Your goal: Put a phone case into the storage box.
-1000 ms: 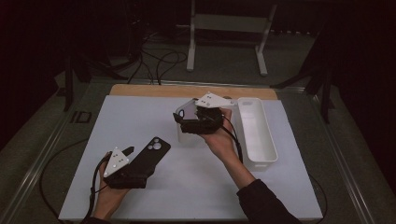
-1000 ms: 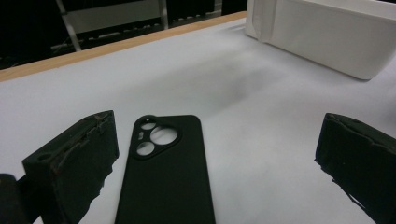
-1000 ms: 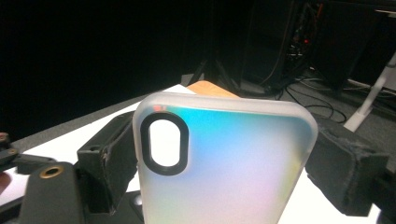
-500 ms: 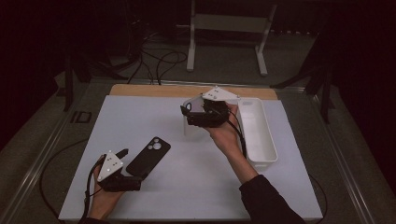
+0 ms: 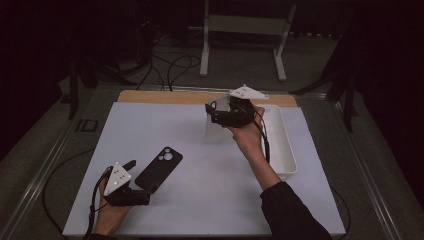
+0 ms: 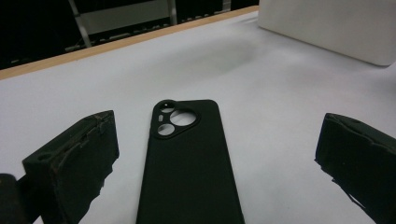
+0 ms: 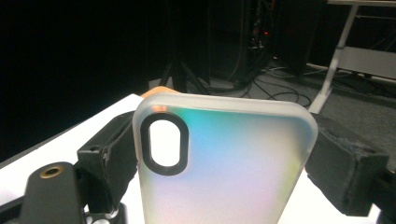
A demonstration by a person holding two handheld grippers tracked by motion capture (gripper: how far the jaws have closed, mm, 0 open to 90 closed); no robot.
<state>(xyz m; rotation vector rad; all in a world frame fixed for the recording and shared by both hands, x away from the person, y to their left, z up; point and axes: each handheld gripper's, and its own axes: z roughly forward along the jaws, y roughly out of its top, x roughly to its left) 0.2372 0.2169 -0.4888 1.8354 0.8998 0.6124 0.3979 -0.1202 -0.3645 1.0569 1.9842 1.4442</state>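
Now the right gripper's (image 5: 216, 114) fingers (image 7: 345, 163) clamp the translucent case (image 7: 219, 168), carried nearer the white tray (image 5: 286, 150) than before. Left gripper's (image 5: 131, 167) fingers (image 6: 74, 158) gape around the black phone (image 6: 189, 163), flat on the surface (image 5: 200, 200).

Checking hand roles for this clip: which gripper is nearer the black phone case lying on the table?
Left. The left gripper sits right beside the black phone case, its open jaws flanking it. The right gripper is up by the white tray, holding a translucent case.
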